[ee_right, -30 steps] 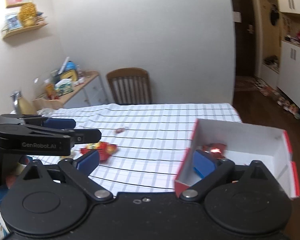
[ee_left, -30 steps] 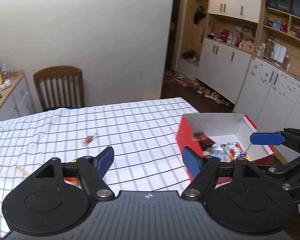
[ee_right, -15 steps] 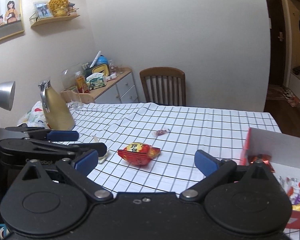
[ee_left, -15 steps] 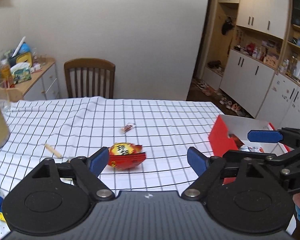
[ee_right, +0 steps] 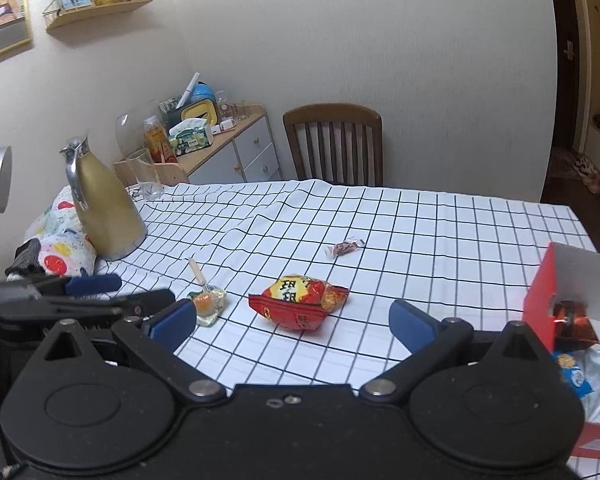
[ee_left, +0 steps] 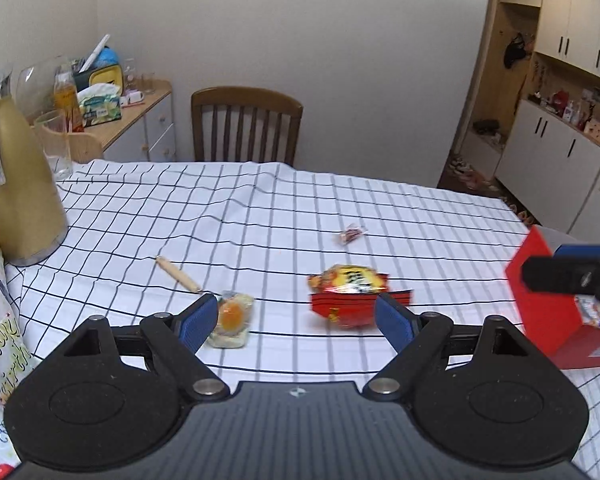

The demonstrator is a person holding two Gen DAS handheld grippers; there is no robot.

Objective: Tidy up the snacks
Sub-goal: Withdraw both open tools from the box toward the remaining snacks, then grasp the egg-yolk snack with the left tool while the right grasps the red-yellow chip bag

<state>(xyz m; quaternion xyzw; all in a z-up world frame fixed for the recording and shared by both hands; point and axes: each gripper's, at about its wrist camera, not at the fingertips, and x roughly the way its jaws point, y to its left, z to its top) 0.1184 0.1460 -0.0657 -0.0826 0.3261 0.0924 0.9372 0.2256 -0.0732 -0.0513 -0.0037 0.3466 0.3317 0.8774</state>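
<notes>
Only the right wrist view shows snacks inside the red box [ee_right: 540, 304]; left gripper [ee_left: 296, 320] and right gripper [ee_right: 292, 320] hang released, nothing between their fingers, over open tablecloth [ee_right: 440, 240].

a: what's sitting behind the table [ee_left: 340, 200]?
b: a wooden chair [ee_left: 246, 124] is standing against a plain pale wall [ee_left: 280, 40], with a low sideboard [ee_left: 140, 128] crowding the corner beside it.
a: and to the right?
b: white cupboards [ee_left: 548, 152] are lining the wall, and a dark floor [ee_right: 576, 208] is running toward a doorway. a shelf [ee_right: 96, 12] is hanging high on the left.
</notes>
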